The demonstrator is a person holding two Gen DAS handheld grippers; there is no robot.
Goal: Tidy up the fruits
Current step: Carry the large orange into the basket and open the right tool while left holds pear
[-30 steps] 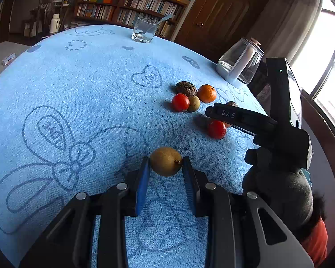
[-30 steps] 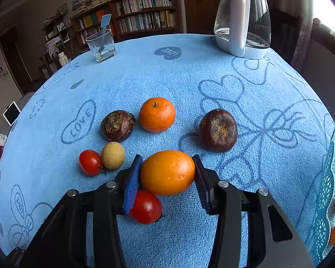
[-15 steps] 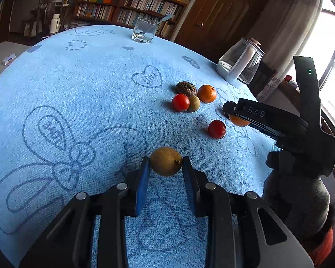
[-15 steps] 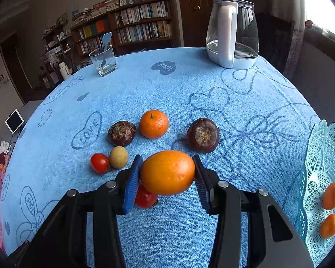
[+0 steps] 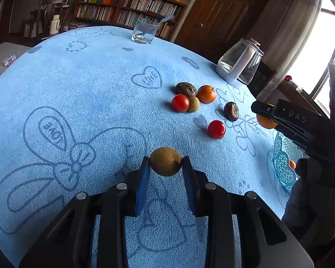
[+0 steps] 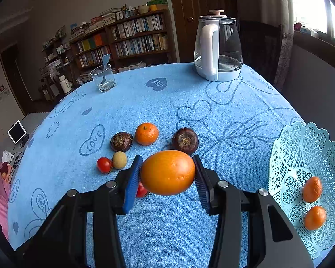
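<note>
My left claw pinches a small round yellow-brown fruit over the blue towelling tablecloth. My right claw, marked "DAS", clamps a smooth oval orange fruit beside the pale turquoise lattice plastic basket, which holds two small oranges. The cloth reads "LOVE". On it lie two red tomatoes, two dark brown fruits, one tangerine.

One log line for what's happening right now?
left tongs: gripping tan fruit | right tongs: gripping orange | basket: two oranges
</note>
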